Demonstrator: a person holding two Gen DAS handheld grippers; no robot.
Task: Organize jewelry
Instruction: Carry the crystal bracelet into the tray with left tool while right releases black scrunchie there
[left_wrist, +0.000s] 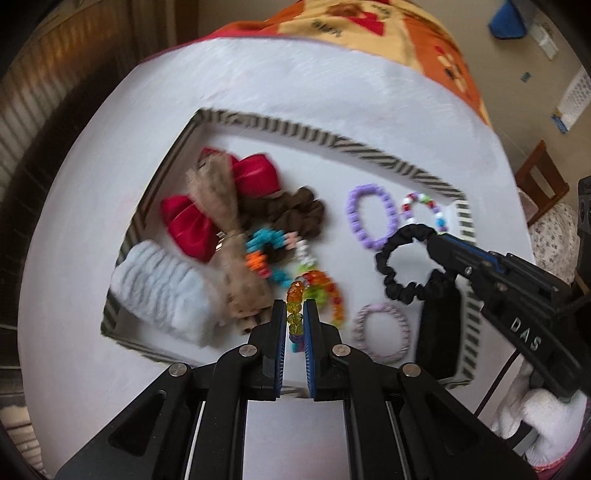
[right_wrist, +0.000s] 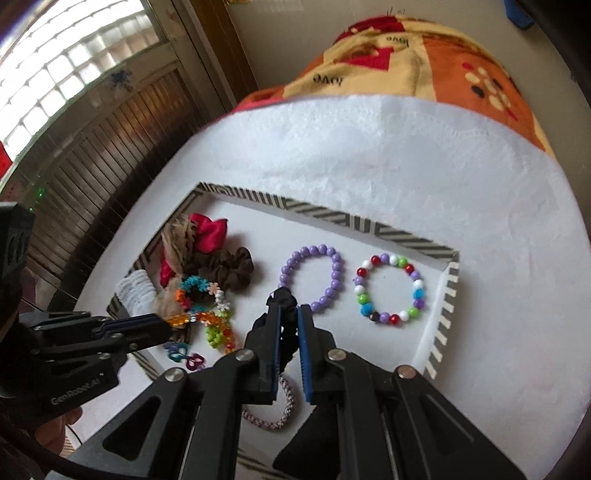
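A striped-rim tray (left_wrist: 369, 149) (right_wrist: 332, 216) holds the jewelry. My left gripper (left_wrist: 295, 314) is shut on a crystal bead bracelet (left_wrist: 294, 295), orange and green, above the tray's near side; it also shows in the right wrist view (right_wrist: 218, 325). My right gripper (right_wrist: 288, 314) is shut on a black scrunchie (left_wrist: 402, 266) (right_wrist: 286, 299), held over the tray's right half. A purple bead bracelet (left_wrist: 371, 218) (right_wrist: 317, 277) and a multicolour bead bracelet (left_wrist: 424, 206) (right_wrist: 391, 290) lie flat at the right.
At the tray's left lie a red bow (left_wrist: 221, 206), a tan bow (left_wrist: 225, 236), a brown scrunchie (left_wrist: 295, 214), a white scrunchie (left_wrist: 159, 288) and a flower bracelet (left_wrist: 266, 254). A lilac braided band (left_wrist: 382, 332) (right_wrist: 280, 410) lies near. White cloth (right_wrist: 406, 155) covers the table; patterned blanket (right_wrist: 424, 48) behind.
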